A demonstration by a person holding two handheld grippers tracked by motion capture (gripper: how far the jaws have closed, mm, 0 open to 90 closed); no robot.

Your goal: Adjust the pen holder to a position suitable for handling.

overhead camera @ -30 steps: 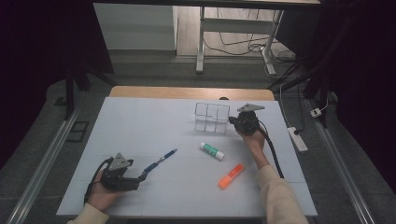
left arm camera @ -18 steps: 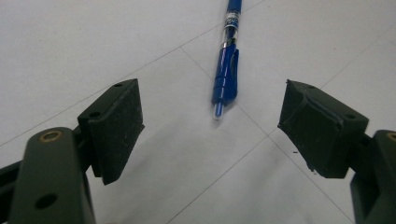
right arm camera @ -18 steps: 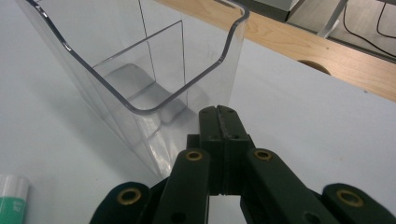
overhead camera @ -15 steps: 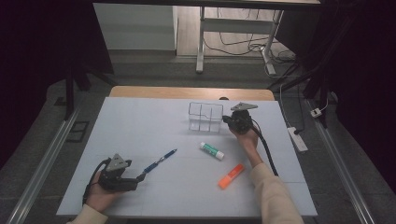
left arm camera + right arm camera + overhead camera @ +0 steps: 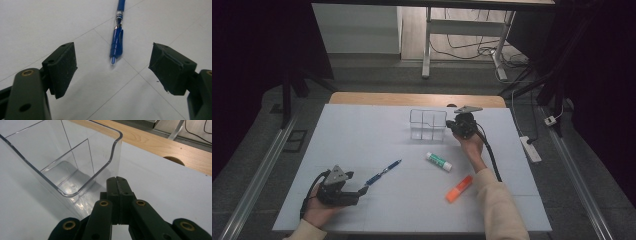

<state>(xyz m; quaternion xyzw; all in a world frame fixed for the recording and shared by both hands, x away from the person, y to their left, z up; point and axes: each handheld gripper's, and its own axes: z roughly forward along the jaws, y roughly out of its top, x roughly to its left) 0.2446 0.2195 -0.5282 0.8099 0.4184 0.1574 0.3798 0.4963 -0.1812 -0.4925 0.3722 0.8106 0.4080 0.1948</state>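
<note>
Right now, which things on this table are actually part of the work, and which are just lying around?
In use:
- clear organizer box, with the right gripper, jaws shut, against its end wall
- blue pen, lying ahead of the left gripper, jaws open

Lying about:
- glue stick
- orange marker

High view: dim, surroundings nearly black, only the pale table (image 5: 362, 145) and floor strip beyond lit, soft, grainy. Left gripper view: bright, even light; blue pen (image 5: 117, 42) sharp, near pads (image 5: 63, 67) slightly soft, faint shadows under them. Right gripper view: clear organizer (image 5: 62, 162) shows glare on its rim, bottom reflections.
</note>
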